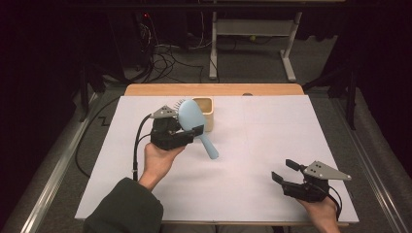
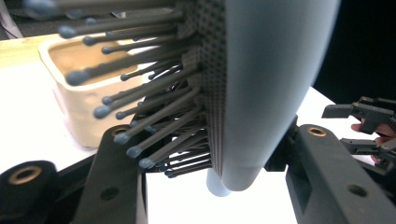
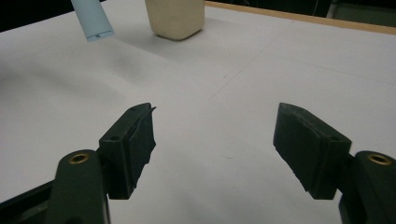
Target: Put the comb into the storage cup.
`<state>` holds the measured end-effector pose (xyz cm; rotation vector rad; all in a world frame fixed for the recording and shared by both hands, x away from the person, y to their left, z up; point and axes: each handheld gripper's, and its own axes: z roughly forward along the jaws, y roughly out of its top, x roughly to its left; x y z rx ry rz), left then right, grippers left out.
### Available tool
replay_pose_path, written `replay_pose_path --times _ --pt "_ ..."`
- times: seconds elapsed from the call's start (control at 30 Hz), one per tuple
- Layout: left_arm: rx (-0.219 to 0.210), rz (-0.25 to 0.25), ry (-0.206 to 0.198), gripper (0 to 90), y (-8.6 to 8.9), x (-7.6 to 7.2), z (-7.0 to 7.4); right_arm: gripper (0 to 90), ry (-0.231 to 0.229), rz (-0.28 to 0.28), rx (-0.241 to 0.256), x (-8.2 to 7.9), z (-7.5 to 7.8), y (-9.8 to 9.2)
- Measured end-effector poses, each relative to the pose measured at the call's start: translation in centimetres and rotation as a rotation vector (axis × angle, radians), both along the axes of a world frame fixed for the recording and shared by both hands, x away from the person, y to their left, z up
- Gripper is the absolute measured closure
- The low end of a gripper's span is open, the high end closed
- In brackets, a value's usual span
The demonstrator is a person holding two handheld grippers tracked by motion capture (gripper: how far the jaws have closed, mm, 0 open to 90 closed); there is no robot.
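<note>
A light blue hairbrush [image 1: 193,120] is held above the white table, head up toward the back, handle pointing down to the right. My left gripper [image 1: 187,132] is shut on the hairbrush near the base of its head. In the left gripper view the hairbrush [image 2: 271,84] stands between the jaws, with its dark bristles [image 2: 154,107] pointing left. A beige cup [image 1: 206,111] stands just behind the brush and also appears as the cup [image 2: 84,93] and the cup [image 3: 175,17]. My right gripper [image 1: 285,171] hovers open near the front right, nothing between its fingers [image 3: 135,140].
The white table cover [image 1: 243,145] spans most of the surface, with a wooden edge [image 1: 214,89] at the back. A cable [image 1: 138,141] trails from the left gripper. Beyond the table stand a desk frame [image 1: 252,43] and floor cables.
</note>
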<state>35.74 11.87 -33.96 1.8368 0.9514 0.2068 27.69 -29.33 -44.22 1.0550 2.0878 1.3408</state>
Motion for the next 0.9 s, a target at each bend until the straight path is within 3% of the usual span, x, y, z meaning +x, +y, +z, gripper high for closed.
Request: replay_pose_path --times 0.27,0.6,0.9 --pt "0.003 0.015 -0.009 54.6 0.4 0.4 0.7 28.2 -0.026 -0.028 0.019 -0.5 -0.4 -1.0" --pt "-0.004 0.04 -0.006 54.6 0.8 1.1 0.9 27.0 -0.026 -0.044 0.035 -1.3 -1.6 -1.7" --pt "0.006 0.048 -0.031 54.6 0.8 1.5 2.3 27.4 -0.044 -0.072 0.088 -2.0 -2.0 -2.9"
